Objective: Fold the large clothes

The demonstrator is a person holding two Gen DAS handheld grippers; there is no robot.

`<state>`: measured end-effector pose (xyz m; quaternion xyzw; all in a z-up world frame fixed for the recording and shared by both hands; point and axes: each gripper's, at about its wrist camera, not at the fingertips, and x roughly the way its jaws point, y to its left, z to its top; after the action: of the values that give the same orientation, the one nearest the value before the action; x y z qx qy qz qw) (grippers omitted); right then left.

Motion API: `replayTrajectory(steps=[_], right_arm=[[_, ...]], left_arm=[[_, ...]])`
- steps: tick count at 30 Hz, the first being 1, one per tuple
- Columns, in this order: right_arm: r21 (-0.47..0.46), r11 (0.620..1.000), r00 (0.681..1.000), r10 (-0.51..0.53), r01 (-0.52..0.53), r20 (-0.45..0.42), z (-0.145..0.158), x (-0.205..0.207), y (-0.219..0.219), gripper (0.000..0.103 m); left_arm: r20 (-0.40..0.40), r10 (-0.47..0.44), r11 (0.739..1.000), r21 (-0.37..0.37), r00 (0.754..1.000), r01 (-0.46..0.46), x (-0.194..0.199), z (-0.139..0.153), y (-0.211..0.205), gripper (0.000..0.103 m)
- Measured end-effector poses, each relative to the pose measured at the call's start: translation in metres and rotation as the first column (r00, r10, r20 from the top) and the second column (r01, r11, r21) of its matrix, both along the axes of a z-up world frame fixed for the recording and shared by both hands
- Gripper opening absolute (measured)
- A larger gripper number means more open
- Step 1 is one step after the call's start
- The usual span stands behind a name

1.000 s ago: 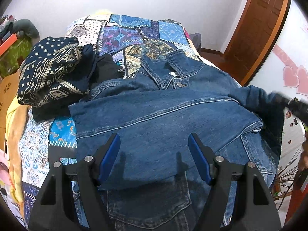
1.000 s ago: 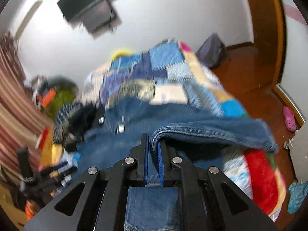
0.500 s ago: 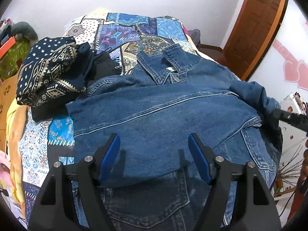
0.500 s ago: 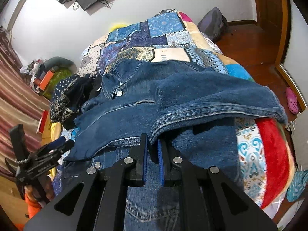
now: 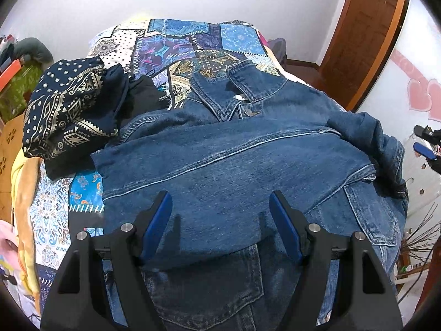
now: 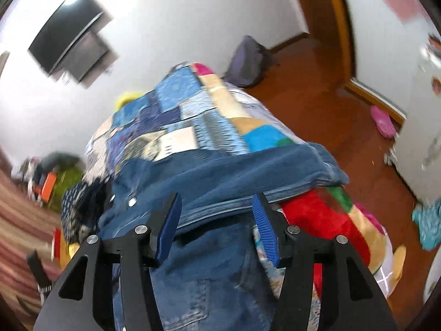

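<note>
From the left wrist view, the left claw (image 5: 220,215) is hovering with its jaws standing wide apart and nothing between the blue pads. Below it the denim jacket (image 5: 248,165) is lying spread across the bed (image 5: 179,41), on the patchwork quilt, with one sleeve folded across the body and the collar pointing toward the far wall. A dark patterned garment (image 5: 69,104) is lying bunched just beside the jacket's left shoulder. At the right edge, the right claw (image 5: 425,146) is showing, apart from the cloth.

From the right wrist view, which is blurred, the right claw (image 6: 217,220) is opening its jaws; the pads are pressing on nothing, with the jacket's (image 6: 226,176) folded edge lying loose beyond and below them. A red blanket (image 6: 317,220) is hanging at the bed's right side.
</note>
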<state>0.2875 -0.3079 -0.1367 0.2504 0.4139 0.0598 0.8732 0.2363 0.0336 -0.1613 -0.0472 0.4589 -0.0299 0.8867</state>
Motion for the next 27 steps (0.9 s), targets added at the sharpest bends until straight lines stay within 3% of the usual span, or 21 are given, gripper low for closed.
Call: replayTrajectory(steps=[5,12,18,22,27], right_arm=[[0.106,0.992,0.993,-0.052,0.064,-0.110,-0.038,0.019,-0.019,0.050],[0.247,0.961,0.980,-0.076,0.121,-0.186,-0.073,0.041,-0.029,0.050],[0.245,0.961,0.982,-0.089,0.129,-0.165,-0.080,0.050,-0.030,0.050],[0.177,0.979,0.990,-0.084,0.103,-0.115,-0.067,0.049,-0.027,0.023],[0.102,0.991,0.996,-0.089,0.091,-0.021,-0.035,0.043,-0.019,0.011]], left_arm=[[-0.012,-0.004,1.000,0.002,1.000,0.004,0.005,-0.002,-0.003,0.072],[-0.023,-0.015,1.000,0.004,1.000,0.015,0.010,-0.005,-0.008,0.072],[-0.032,-0.013,1.000,-0.001,0.999,0.013,0.012,-0.007,-0.007,0.072],[-0.030,-0.005,1.000,-0.009,1.000,0.004,0.012,-0.007,-0.003,0.072],[-0.015,0.004,1.000,-0.023,1.000,-0.004,0.009,-0.004,0.004,0.072]])
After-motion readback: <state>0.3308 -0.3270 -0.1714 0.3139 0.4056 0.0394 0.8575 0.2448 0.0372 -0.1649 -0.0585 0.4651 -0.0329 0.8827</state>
